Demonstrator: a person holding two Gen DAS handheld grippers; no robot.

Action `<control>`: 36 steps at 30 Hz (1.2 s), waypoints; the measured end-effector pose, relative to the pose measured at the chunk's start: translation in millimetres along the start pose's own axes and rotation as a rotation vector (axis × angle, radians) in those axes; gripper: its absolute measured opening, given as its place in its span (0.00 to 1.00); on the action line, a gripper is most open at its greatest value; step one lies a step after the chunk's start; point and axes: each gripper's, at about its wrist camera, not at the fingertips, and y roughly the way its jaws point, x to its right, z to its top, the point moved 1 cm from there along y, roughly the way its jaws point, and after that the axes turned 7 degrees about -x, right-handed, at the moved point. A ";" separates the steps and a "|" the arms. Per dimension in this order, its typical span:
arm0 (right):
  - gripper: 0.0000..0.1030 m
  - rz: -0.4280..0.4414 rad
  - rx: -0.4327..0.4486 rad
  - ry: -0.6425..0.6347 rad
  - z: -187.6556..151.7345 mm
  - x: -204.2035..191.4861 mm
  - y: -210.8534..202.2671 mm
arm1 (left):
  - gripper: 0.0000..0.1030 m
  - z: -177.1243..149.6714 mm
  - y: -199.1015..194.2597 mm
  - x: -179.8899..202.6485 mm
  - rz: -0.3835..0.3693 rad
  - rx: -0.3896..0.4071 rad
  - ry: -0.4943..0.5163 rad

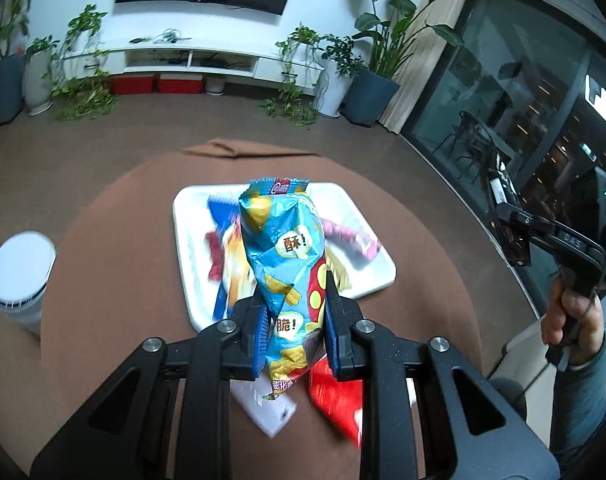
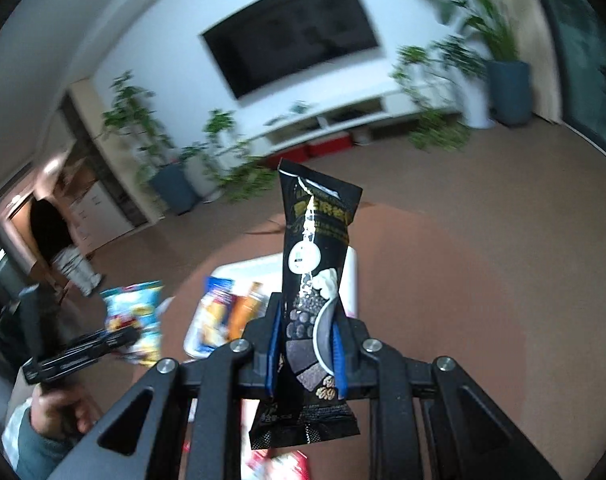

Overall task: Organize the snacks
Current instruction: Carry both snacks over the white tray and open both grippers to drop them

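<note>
My left gripper [image 1: 293,300] is shut on a light blue chip bag [image 1: 283,248], held upright above the white tray [image 1: 379,276]. The tray holds several snack packets, among them a pink one [image 1: 351,236] and a red one [image 1: 214,256]. Under the left gripper lie a red packet [image 1: 337,404] and a white packet [image 1: 263,406] on the brown cloth. My right gripper [image 2: 305,320] is shut on a black snack bar packet [image 2: 315,264], also upright above the tray [image 2: 353,280]. The right wrist view also catches the blue bag [image 2: 137,316] and the left gripper [image 2: 115,340].
A round table under a brown cloth [image 1: 103,220] carries everything. A white cylindrical container [image 1: 19,276] stands at the table's left edge. The person's hand [image 1: 571,312] grips the right tool's handle at the right. Beyond are a TV wall, a low cabinet and potted plants.
</note>
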 end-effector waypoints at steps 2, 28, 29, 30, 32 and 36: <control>0.22 0.029 -0.005 -0.034 14.5 -18.2 18.1 | 0.20 20.6 11.8 1.5 0.006 -0.012 0.020; 0.23 -0.055 -0.330 -0.047 1.6 -13.6 212.2 | 0.20 52.7 164.9 -17.7 0.023 -0.218 0.054; 0.23 -0.056 -0.337 -0.050 0.3 -12.6 214.1 | 0.20 52.5 167.2 -17.1 0.021 -0.222 0.055; 0.23 -0.062 -0.344 -0.051 -1.0 -11.2 216.2 | 0.20 52.1 171.6 -16.6 0.018 -0.229 0.054; 0.23 -0.072 -0.353 -0.047 -1.2 -7.5 220.8 | 0.21 51.8 175.9 -16.6 0.019 -0.234 0.057; 0.27 -0.083 -0.360 -0.032 -4.0 -2.1 225.3 | 0.24 52.5 179.9 -16.7 0.029 -0.235 0.048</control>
